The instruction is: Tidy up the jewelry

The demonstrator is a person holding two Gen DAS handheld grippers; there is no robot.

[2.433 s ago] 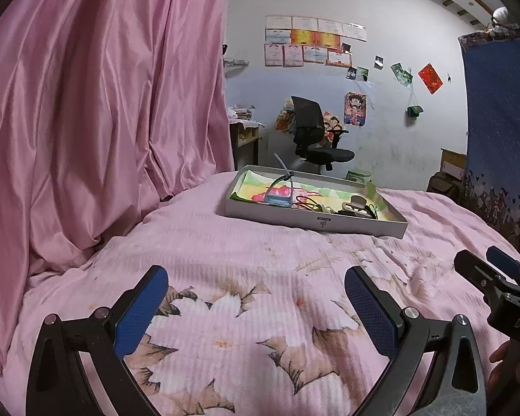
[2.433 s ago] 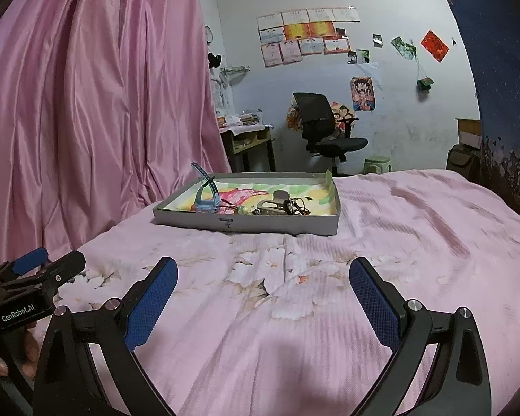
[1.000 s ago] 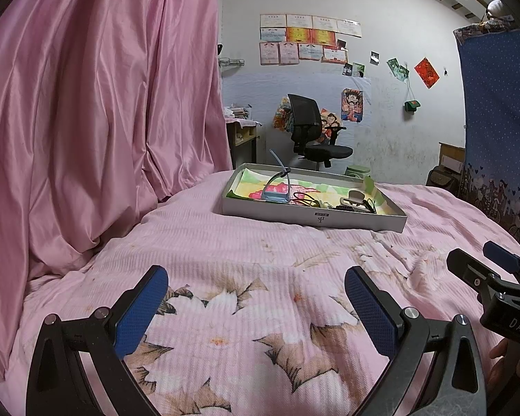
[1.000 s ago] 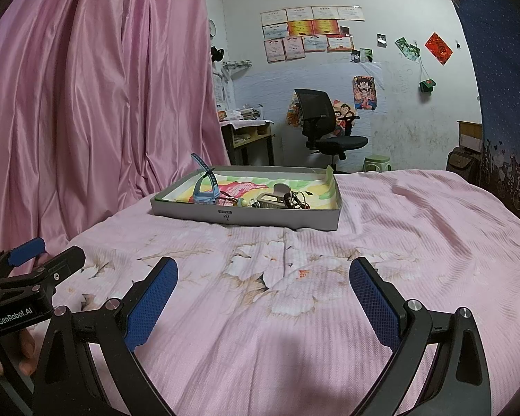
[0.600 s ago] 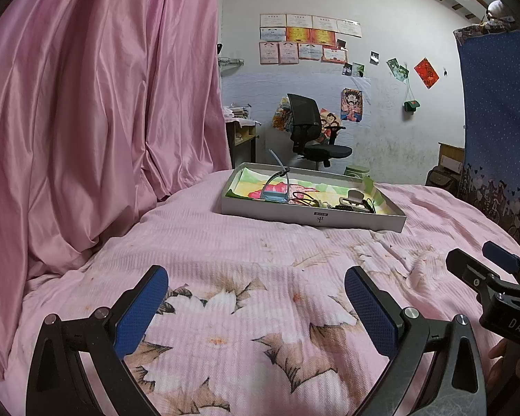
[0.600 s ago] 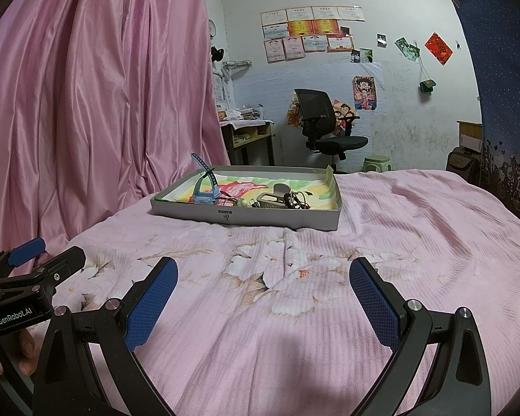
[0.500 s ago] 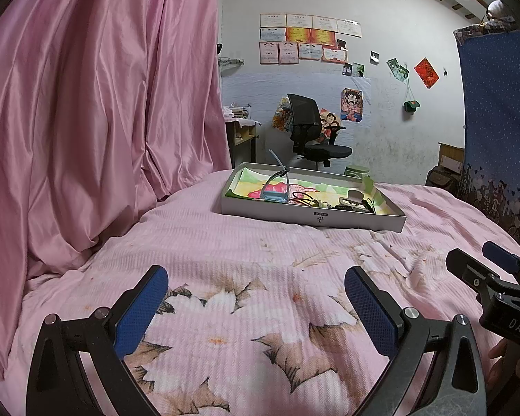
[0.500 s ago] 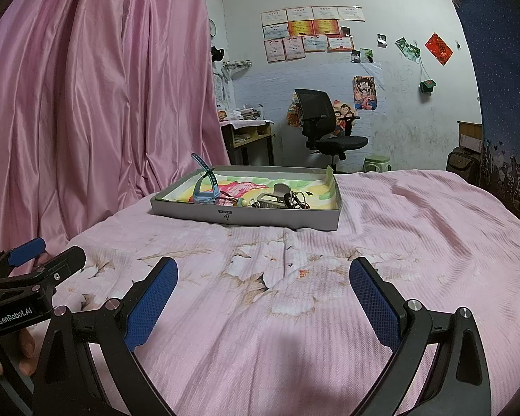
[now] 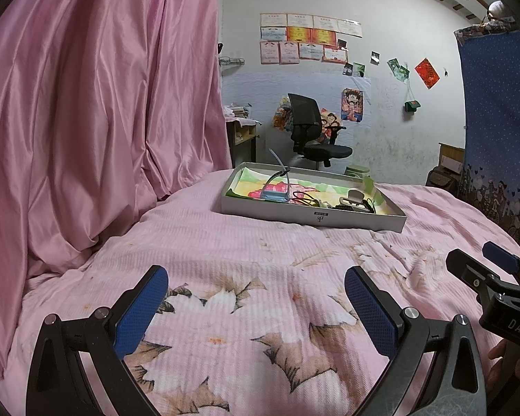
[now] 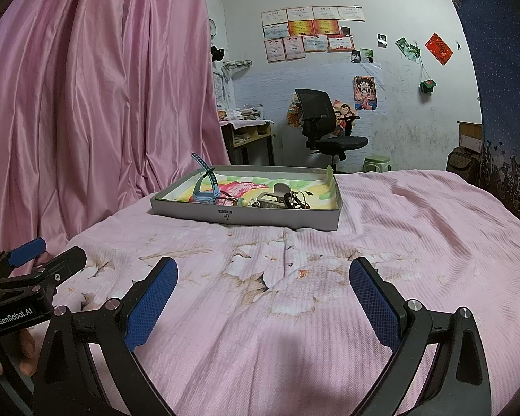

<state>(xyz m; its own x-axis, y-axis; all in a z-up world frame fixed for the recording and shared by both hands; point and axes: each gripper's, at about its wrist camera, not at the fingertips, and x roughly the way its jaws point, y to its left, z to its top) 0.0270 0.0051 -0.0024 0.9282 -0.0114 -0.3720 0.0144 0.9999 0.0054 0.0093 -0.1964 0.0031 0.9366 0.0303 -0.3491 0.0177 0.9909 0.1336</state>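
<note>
Two empty tongs (image 9: 256, 298) (image 10: 263, 286), tray (image 10: 246, 215) beyond

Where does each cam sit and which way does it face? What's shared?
Left wrist: on the left gripper, low over the pink bedspread, facing the tray and back wall; its own open jaws show, plus the right gripper at the right edge.
Right wrist: on the right gripper, same heading, a bit further right; its own open jaws show, plus the left gripper and fingertips lower left.
Shared: tray, blue watch, office chair, pink curtain, bedspread.
</note>
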